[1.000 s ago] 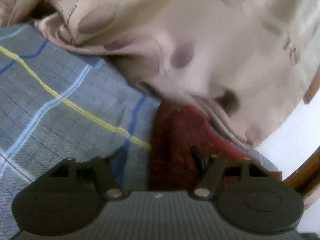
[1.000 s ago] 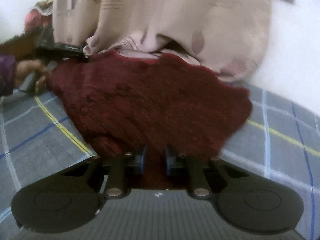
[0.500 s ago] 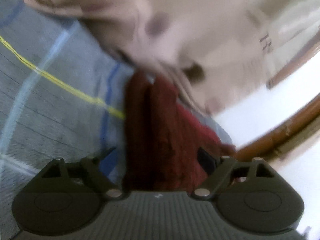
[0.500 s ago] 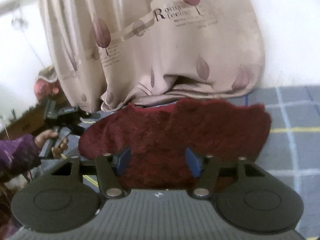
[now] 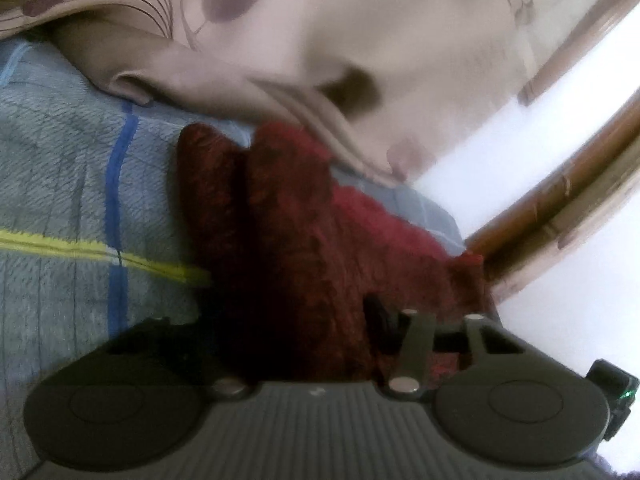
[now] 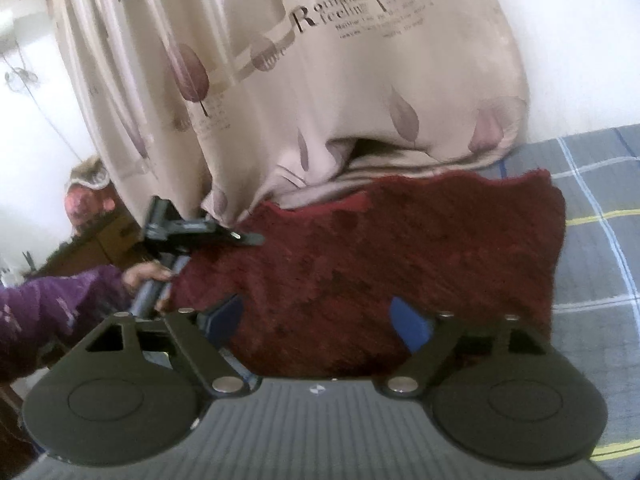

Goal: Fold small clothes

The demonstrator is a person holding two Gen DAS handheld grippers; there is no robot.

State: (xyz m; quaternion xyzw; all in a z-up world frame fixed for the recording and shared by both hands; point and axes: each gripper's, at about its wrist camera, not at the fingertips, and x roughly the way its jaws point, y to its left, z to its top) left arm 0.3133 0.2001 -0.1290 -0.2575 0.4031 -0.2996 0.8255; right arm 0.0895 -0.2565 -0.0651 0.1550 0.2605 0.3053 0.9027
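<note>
A dark red fuzzy garment [image 6: 400,248] lies flat on the plaid blanket, its far edge against the curtain. My right gripper [image 6: 316,320] hovers at its near edge. Its blue pads [image 6: 408,324] stand wide apart and are opening, with cloth below them and nothing gripped. In the left wrist view the red garment [image 5: 296,240] looks bunched and fills the gap of my left gripper [image 5: 280,320]. Those jaws are closing around it; the left finger is lost in shadow. The right wrist view shows the left gripper [image 6: 240,237] at the garment's left edge, held by a hand [image 6: 144,274].
A beige curtain [image 6: 320,80] with leaf prints and lettering hangs just behind the garment and drapes onto the bed. The grey plaid blanket [image 6: 600,248] spreads to the right. A wooden frame [image 5: 560,200] and white wall lie beyond. A purple sleeve [image 6: 52,304] is at the left.
The right gripper let go of the red garment, opened wide and rolled level. The left gripper swung in over the garment's edge; its jaws widened, then narrowed around the cloth.
</note>
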